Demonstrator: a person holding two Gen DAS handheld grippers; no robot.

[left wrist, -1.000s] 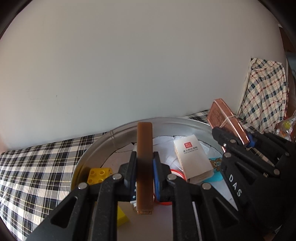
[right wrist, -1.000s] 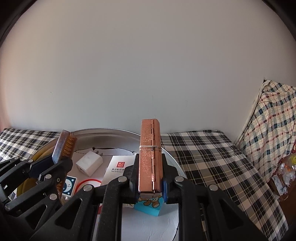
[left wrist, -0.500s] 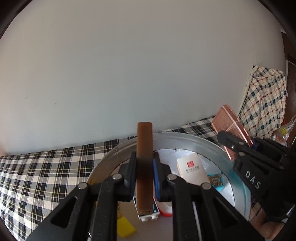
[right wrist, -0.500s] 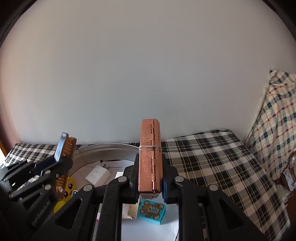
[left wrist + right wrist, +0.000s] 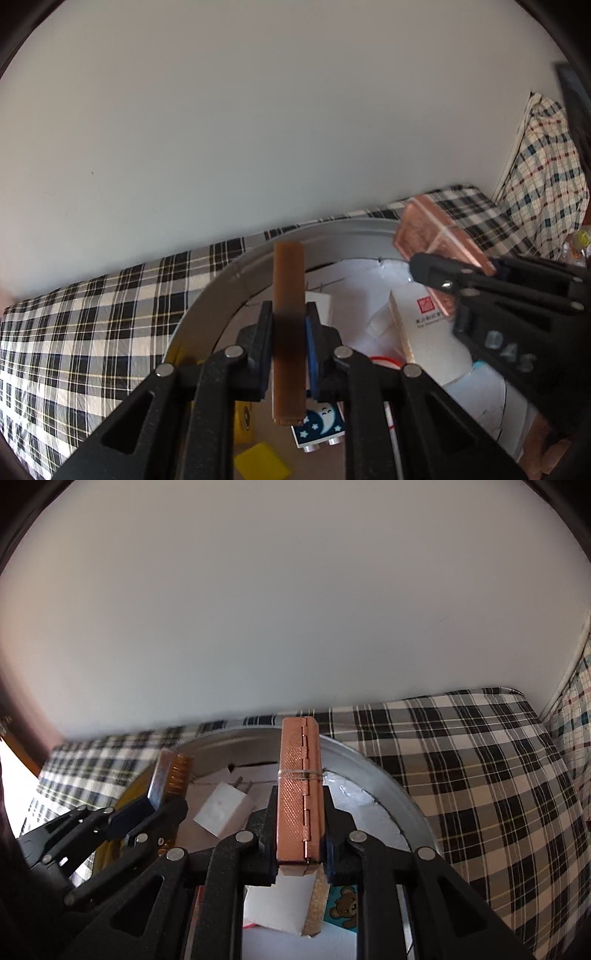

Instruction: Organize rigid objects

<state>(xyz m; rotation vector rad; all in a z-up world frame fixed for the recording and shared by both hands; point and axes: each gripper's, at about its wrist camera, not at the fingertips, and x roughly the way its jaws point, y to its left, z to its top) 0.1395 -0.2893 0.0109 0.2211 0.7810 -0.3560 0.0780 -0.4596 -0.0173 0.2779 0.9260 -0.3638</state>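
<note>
Both tools hang over the round metal basin (image 5: 236,280), each with its jaws clamped on something lifted clear of the clutter below. The left gripper (image 5: 289,343) pinches a brown bar (image 5: 289,295) edge-on, upright, gripped about halfway so both ends stick out free; I take that as a hold meant for carrying. The right gripper (image 5: 299,827) holds a copper-coloured hinged case (image 5: 298,775) the same way, a thin band wrapped round its middle. In the left view that case sits at about two o'clock from the bar, near but not touching. Beneath them, inside the basin, lie a starry blue block (image 5: 320,424), a yellow piece (image 5: 263,461), a white booklet (image 5: 432,332), a white plug adapter (image 5: 223,808) and a teddy-bear card (image 5: 343,908). The basin's raised rim curves from nine to two o'clock, an edge to clear on the way out. Beyond it the checked cloth (image 5: 480,775) lies bare toward three o'clock, good open room, up to the plain wall (image 5: 295,609).
</note>
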